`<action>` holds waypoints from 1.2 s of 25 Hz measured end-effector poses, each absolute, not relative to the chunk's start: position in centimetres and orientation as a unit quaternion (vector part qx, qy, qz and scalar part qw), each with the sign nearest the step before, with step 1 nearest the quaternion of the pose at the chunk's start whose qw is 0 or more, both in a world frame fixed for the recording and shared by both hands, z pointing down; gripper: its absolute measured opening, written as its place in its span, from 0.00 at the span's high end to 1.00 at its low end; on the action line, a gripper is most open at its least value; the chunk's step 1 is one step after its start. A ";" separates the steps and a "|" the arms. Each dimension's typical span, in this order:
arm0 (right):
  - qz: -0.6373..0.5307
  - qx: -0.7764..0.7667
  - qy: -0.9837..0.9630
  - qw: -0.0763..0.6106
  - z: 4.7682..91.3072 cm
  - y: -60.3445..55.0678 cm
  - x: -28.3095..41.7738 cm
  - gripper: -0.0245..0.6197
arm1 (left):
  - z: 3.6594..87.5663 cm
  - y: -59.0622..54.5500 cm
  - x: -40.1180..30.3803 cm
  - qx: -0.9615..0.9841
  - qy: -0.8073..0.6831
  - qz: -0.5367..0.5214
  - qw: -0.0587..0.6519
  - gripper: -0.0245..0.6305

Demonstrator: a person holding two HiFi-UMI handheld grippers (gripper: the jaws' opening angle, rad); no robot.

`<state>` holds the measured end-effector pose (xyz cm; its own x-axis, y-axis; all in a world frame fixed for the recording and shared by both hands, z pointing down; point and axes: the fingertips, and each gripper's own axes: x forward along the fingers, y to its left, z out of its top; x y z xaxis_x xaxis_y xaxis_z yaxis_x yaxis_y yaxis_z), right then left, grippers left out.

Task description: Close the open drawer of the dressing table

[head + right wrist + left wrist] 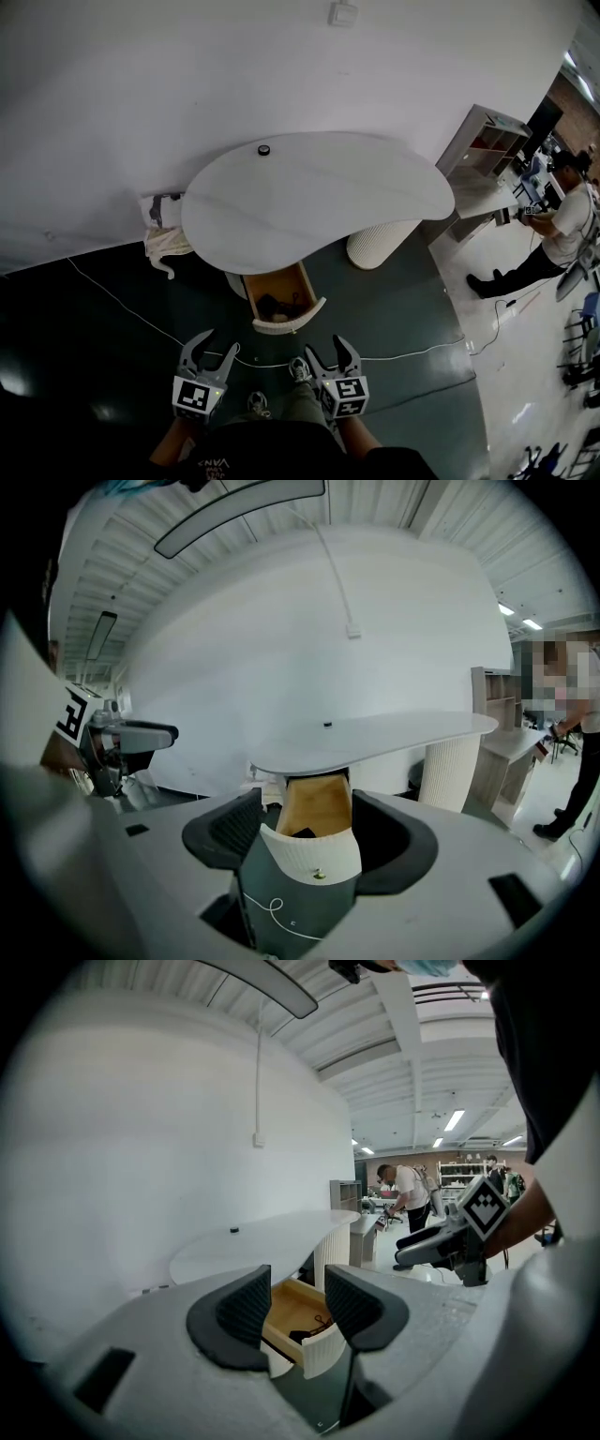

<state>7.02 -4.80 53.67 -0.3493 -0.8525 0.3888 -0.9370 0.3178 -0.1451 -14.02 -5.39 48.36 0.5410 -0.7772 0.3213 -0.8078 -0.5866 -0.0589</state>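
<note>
Dark floor (94,337), white dressing table (309,202), open drawer (289,324)

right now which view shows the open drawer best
The right gripper view: the drawer sits centred, with its ribbed front, knob and wooden inside all plain. The head view shows it small from above, partly under the tabletop. The left gripper view catches only part of it, angled, between the jaws.

Ceiling strip lights (454,1119) shine bright, the dark floor (94,356) shows glare, and fisheye distortion blackens the corners.
</note>
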 end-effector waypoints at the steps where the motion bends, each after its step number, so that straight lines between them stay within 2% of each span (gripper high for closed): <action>1: 0.174 0.552 -0.805 0.128 54.2 -5.3 7.2 0.52 | 48.4 -5.7 -13.8 0.874 -0.456 0.159 0.050 0.70; 20: 0.221 0.506 -0.806 0.212 68.2 -12.2 8.0 0.52 | 53.5 -9.4 -11.1 0.861 -0.454 0.211 0.086 0.70; 30: 0.213 0.485 -0.813 0.241 72.4 -13.7 6.9 0.52 | 56.1 -9.6 -10.5 0.864 -0.440 0.226 0.096 0.70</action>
